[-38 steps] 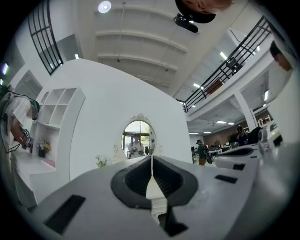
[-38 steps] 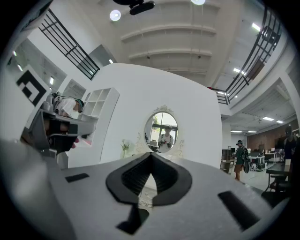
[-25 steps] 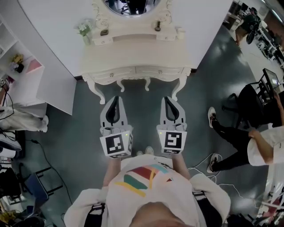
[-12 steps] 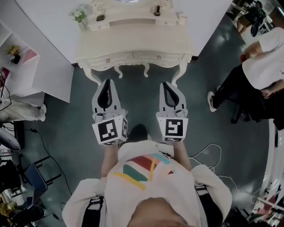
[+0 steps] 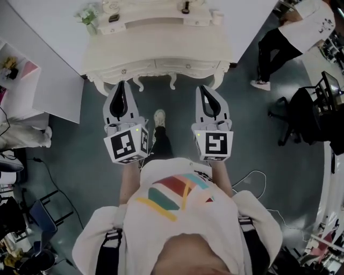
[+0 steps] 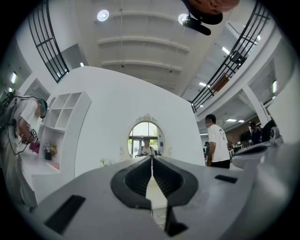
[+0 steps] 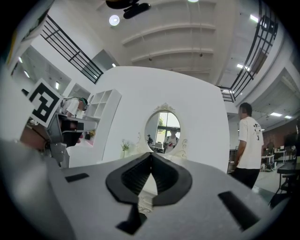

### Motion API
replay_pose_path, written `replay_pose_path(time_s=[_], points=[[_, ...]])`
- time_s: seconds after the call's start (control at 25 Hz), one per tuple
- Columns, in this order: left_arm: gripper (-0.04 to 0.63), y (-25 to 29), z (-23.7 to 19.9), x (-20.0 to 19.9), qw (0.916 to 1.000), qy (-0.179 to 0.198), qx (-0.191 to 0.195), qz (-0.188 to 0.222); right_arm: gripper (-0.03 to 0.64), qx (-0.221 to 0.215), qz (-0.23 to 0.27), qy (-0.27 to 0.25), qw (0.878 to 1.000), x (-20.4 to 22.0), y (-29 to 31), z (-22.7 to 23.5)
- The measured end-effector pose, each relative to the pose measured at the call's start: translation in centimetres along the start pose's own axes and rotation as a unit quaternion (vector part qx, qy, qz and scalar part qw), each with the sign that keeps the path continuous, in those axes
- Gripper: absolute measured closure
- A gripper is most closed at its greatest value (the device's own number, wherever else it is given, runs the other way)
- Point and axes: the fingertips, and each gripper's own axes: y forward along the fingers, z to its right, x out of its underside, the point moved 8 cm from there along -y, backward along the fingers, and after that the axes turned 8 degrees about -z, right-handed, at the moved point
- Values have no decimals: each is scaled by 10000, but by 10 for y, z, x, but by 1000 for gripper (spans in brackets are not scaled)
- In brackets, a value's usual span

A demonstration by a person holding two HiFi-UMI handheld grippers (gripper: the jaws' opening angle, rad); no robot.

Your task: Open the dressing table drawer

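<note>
The cream dressing table (image 5: 161, 45) stands against the white wall at the top of the head view. Its two drawers, the left one (image 5: 124, 71) and the right one (image 5: 188, 66), are closed, each with a small knob. My left gripper (image 5: 120, 84) is shut and empty, its tip just short of the table's front left edge. My right gripper (image 5: 205, 88) is also shut and empty, near the front right leg. In the left gripper view the closed left gripper (image 6: 151, 158) points at the oval mirror (image 6: 145, 138). The right gripper (image 7: 151, 154) faces the mirror (image 7: 165, 131) too.
A white shelf unit (image 5: 32, 80) stands left of the table. A small vase of flowers (image 5: 86, 16) sits on the table's back ledge. A person in a white shirt (image 5: 285, 32) stands at the right, near an office chair (image 5: 306, 118). Cables (image 5: 252, 180) lie on the floor.
Both grippers have moved forward to the dressing table, which now lies right at their tips. The bystander at the right has stood up and walked toward the far wall.
</note>
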Motion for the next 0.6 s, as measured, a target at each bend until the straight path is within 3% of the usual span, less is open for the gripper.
replay_pose_path(time_s=[0.28,0.6], points=[[588,56,-3,9,9998,-27,164,68,617,142,44,-122,9998,5,40,12],[588,137,-14,28,9989,-76,429,-141,617,66,-191,-171,9997,8,125,15]])
